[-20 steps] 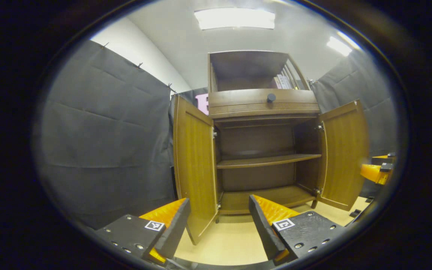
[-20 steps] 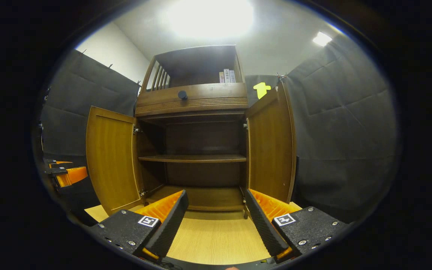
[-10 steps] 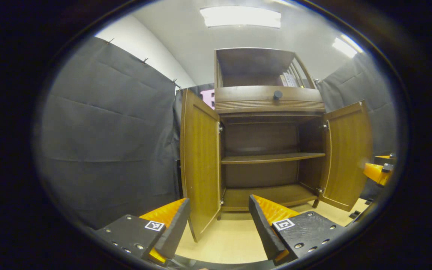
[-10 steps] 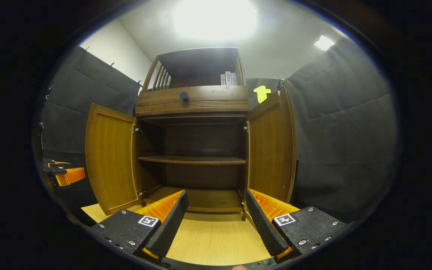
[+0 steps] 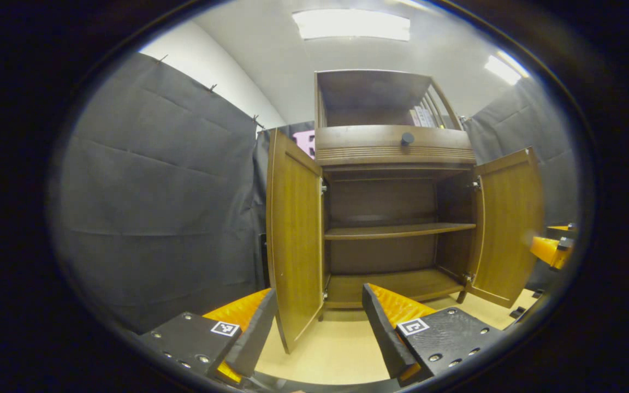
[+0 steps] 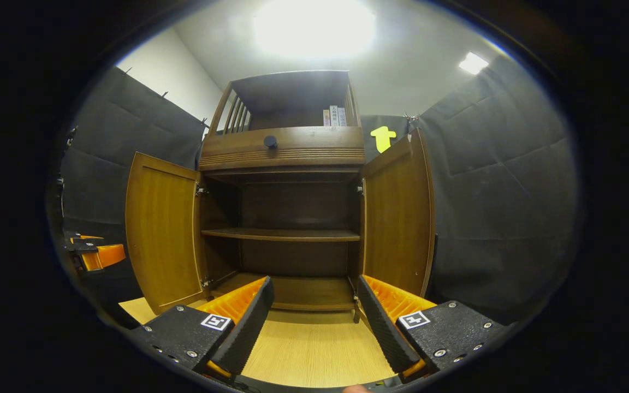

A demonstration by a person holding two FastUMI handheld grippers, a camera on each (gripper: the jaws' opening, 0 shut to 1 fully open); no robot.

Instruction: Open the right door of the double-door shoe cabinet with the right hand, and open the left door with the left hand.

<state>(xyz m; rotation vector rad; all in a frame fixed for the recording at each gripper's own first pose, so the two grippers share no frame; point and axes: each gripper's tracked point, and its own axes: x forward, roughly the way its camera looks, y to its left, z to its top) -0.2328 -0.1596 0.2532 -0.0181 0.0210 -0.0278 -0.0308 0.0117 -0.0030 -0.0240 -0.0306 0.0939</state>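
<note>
Before both spread, empty claws (image 5: 314, 322) (image 6: 314, 319), the shoe cabinet (image 6: 284, 218) stands with both doors swung wide.

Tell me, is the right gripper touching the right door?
Apart. In the right gripper view, the right gripper is open over bare floor, short of the right door.

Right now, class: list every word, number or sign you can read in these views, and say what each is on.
None can be read.
Books on the cabinet's top shelf: spine print too small to read.
Square markers on the grippers' fingers: black-and-white code patterns, not text.
</note>
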